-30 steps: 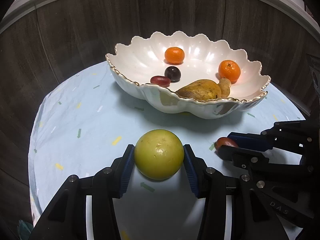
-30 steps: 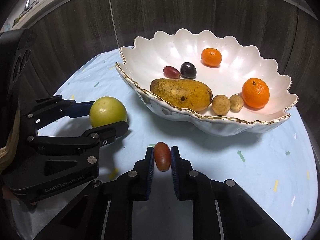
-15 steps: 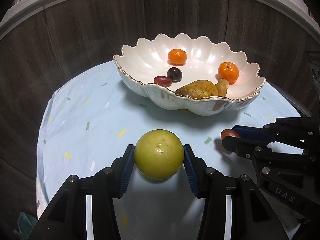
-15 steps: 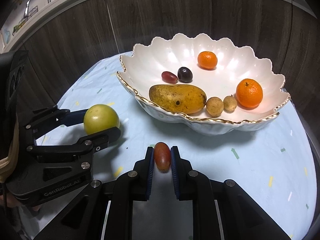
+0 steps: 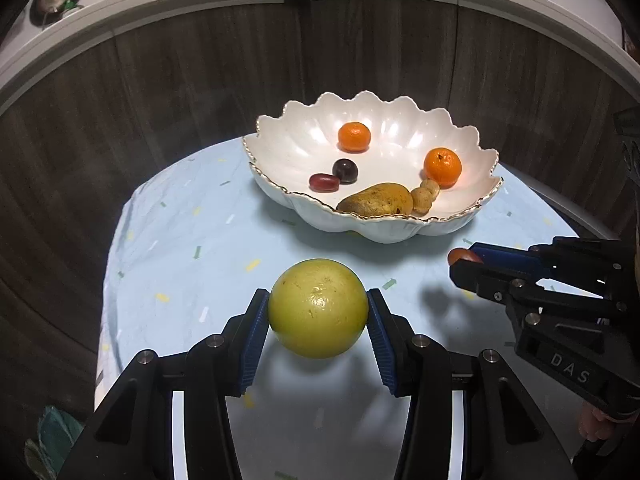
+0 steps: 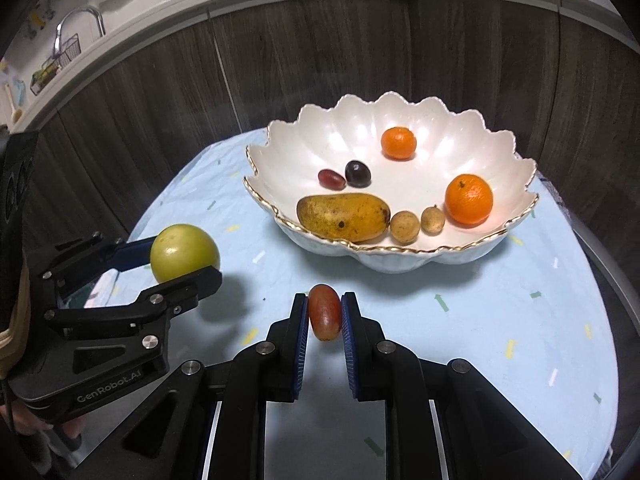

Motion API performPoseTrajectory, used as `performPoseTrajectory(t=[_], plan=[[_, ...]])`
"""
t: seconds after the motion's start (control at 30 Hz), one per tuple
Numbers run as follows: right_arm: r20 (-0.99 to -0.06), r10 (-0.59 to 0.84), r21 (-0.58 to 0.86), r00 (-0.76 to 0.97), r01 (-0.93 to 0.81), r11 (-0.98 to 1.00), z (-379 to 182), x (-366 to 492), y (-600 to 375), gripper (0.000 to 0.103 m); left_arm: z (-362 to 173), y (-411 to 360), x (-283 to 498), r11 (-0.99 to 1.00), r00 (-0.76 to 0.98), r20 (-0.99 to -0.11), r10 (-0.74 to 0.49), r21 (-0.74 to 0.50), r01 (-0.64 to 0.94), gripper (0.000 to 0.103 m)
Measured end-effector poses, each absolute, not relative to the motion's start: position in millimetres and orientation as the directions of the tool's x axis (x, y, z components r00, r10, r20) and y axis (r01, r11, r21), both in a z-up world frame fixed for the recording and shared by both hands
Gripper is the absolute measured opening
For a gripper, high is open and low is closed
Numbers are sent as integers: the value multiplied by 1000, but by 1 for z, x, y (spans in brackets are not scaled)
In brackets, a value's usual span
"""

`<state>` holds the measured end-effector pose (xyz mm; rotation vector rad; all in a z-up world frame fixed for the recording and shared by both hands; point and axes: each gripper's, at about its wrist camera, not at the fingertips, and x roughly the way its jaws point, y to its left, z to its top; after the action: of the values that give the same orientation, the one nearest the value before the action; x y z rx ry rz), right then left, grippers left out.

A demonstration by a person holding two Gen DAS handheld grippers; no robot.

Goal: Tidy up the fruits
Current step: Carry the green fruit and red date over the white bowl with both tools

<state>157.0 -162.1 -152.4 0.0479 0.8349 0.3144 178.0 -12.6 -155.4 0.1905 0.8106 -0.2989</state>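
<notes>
My left gripper (image 5: 318, 314) is shut on a round yellow-green fruit (image 5: 318, 314), held above the table in front of the bowl; it also shows in the right wrist view (image 6: 184, 254). My right gripper (image 6: 325, 314) is shut on a small red oval fruit (image 6: 325, 312), whose tip shows in the left wrist view (image 5: 460, 256). The white scalloped bowl (image 6: 520, 184) with a gold rim holds a mango (image 6: 344, 216), two tangerines (image 6: 468, 200), two small brown fruits (image 6: 405, 227), a dark plum (image 6: 357, 173) and a red oval fruit (image 6: 331, 179).
The round table has a pale blue cloth (image 6: 500, 320) with small coloured marks. Dark wood panels (image 6: 160, 100) stand close behind it, under a white counter edge. The table's edge falls away at the left and right.
Both grippers have risen and pulled back from the bowl with their fruits still held. The bowl now looks smaller and farther away.
</notes>
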Motion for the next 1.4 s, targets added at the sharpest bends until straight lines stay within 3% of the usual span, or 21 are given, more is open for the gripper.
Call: performPoseTrajectory(t=[0.37, 1.4], plan=[[-673, 312, 182, 670, -259, 949, -128, 149, -167, 18, -133, -9, 171, 968, 692, -708, -139, 51, 247, 47], [-617, 250, 238, 746, -125, 963, -96, 187, -230, 18, -97, -59, 223, 956, 714, -682, -158, 74, 282, 47]])
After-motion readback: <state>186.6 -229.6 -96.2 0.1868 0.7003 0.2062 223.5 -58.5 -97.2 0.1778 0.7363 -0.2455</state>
